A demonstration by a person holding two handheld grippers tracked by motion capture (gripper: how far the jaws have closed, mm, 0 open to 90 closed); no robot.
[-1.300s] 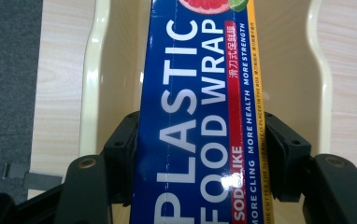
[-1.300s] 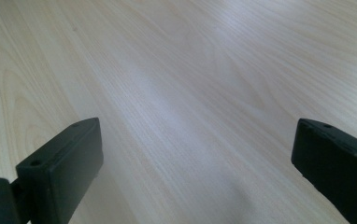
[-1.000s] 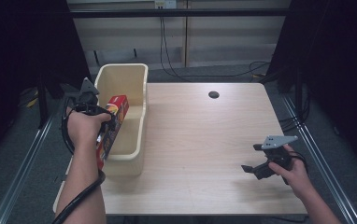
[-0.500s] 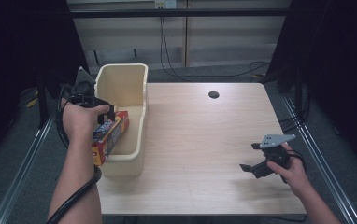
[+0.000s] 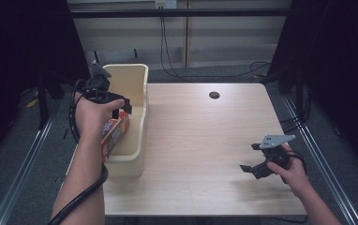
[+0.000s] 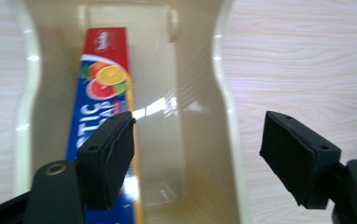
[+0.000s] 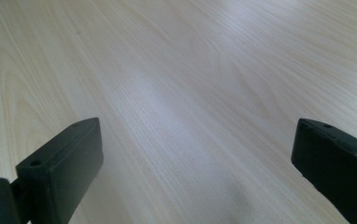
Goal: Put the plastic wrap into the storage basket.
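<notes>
Item: one long box [image 6: 103, 121], red at one end and blue along its length, fruit printed on it. We found it lying inside the cream bin [image 5: 139, 140] along one side wall, long axis parallel to the bin's. Its near end was hidden behind a jaw; we read only "STIC", the brand mark too blurred. Left gripper [image 6: 197, 154] hovered above the bin, jaws spread, empty. Right gripper [image 5: 257, 169], jaws spread, over the bare table [image 5: 205, 136].

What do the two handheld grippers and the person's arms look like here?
Both the left gripper and right gripper are black with flat rectangular padded jaws and a grey three-cornered top plate. A black cable trails along the left forearm. Forearms are bare, without sleeves.
</notes>
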